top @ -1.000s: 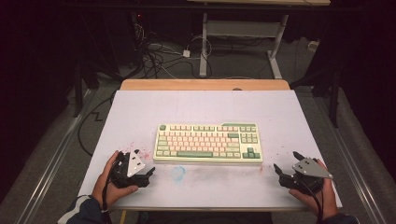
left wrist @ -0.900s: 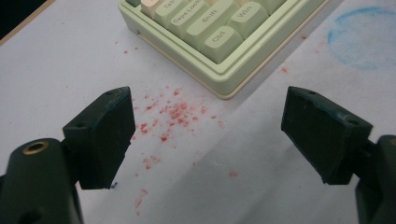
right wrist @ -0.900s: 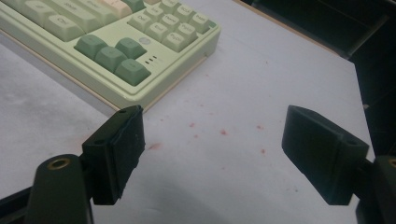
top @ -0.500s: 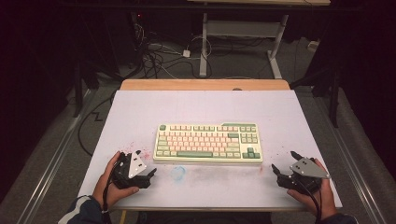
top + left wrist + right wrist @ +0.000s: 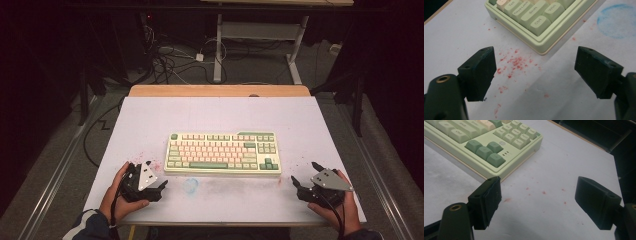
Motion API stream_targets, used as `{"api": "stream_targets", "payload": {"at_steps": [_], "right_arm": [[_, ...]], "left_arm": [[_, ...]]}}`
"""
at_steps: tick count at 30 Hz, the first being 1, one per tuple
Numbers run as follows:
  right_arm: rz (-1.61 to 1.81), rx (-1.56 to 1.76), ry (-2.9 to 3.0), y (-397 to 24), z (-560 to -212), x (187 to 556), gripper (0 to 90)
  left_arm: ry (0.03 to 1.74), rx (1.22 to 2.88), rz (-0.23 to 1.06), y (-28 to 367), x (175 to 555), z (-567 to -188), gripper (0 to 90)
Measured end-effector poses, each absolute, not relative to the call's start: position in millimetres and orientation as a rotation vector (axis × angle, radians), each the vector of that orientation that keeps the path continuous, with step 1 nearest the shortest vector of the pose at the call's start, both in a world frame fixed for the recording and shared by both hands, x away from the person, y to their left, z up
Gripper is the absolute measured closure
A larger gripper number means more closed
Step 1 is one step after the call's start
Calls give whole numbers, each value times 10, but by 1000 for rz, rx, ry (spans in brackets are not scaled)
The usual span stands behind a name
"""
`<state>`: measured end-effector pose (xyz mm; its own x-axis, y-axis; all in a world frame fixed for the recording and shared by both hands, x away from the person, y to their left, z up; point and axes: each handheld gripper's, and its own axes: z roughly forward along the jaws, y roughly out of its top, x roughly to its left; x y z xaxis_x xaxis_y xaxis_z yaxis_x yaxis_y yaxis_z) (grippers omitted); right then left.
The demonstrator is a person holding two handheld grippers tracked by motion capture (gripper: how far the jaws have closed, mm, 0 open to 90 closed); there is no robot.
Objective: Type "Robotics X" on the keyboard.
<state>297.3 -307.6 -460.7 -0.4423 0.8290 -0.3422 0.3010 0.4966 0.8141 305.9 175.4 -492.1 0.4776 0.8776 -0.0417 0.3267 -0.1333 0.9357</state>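
A pale green keyboard [image 5: 223, 152] with pink and green keys lies flat at the middle of the white table top [image 5: 220, 117]. My left gripper [image 5: 159, 186] rests near the front left edge, open and holding nothing; in the left gripper view its jaws [image 5: 536, 72] stand wide apart, facing the keyboard's near left corner [image 5: 536, 32]. My right gripper [image 5: 303, 177] sits by the front right edge, also open and holding nothing. In the right gripper view its jaws [image 5: 537, 201] spread wide before the keyboard's right corner [image 5: 506, 157] with the arrow keys.
Red specks [image 5: 511, 65] stain the table by the keyboard's left corner, and a faint blue ring [image 5: 190, 185] marks the front middle. A wooden edge [image 5: 220, 91] borders the table's far side. Beyond it lie cables [image 5: 170, 60] and a desk frame [image 5: 260, 35] on the floor.
The right gripper has edged slightly left toward the keyboard. The left gripper and the keyboard stay where they were.
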Motion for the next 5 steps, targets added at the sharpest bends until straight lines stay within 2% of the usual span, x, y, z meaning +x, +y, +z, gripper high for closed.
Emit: {"api": "stream_targets", "payload": {"at_steps": [5], "right_arm": [[878,917,2011,-3063,-4625,2979,221]], "left_arm": [[1052,1694,662,1736,3087,-4929,162]]}}
